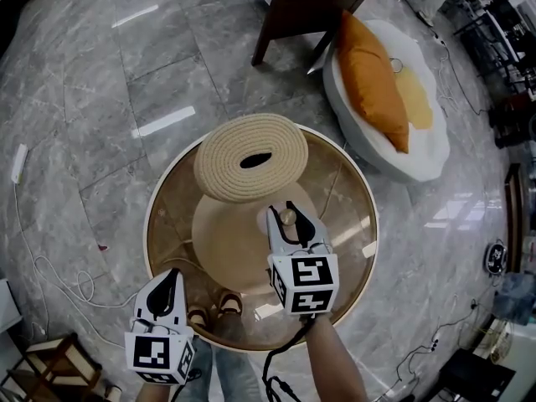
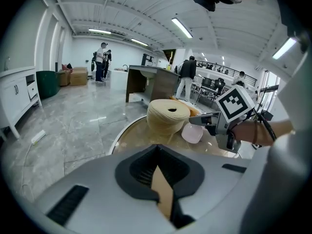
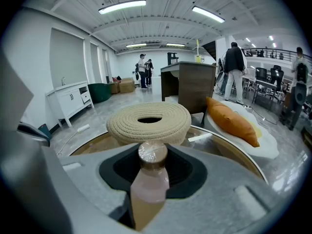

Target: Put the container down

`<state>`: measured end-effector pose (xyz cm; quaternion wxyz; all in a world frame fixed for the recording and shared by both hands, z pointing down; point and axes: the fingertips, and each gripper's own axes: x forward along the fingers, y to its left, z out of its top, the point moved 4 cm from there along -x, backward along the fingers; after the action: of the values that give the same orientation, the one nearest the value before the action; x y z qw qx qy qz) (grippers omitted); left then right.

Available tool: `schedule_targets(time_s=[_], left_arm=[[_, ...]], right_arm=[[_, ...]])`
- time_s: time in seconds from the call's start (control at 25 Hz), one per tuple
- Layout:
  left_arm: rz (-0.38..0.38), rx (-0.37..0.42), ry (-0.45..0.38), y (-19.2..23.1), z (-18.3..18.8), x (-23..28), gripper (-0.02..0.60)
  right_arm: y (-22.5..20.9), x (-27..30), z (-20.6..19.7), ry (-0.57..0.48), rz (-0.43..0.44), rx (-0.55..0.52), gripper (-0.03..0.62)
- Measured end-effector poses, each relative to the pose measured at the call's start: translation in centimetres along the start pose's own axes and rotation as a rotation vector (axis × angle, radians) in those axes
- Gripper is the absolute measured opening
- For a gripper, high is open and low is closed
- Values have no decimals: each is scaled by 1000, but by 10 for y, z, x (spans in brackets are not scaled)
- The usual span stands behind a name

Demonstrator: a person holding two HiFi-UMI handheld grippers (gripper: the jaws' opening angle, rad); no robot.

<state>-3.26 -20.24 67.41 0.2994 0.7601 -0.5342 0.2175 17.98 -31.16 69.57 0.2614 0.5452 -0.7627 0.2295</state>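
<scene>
Your left gripper point(image 1: 172, 279) hangs at the near rim of the round glass table point(image 1: 167, 224), jaws together on nothing, while your right gripper point(image 1: 291, 223) clamps the pinkish container point(image 1: 289, 217) (brown-capped) over the glass, short of the woven basket point(image 1: 219, 162).

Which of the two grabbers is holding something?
The right gripper: it clamps a small pink container with a brown cap. The left gripper holds nothing.

Bright ceiling strip lights point(image 3: 122, 6); glare on floor point(image 1: 100, 74); fisheye edges dark.
</scene>
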Motion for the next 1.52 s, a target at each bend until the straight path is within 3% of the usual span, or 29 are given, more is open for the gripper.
schedule_targets(time_s=[1.0, 1.52], left_arm=[[-23, 0, 7, 2, -1, 6, 5], [-41, 4, 24, 8, -6, 7, 5]], right_arm=[[2, 14, -12, 7, -7, 40, 133], [9, 13, -16, -9, -41, 0, 133]])
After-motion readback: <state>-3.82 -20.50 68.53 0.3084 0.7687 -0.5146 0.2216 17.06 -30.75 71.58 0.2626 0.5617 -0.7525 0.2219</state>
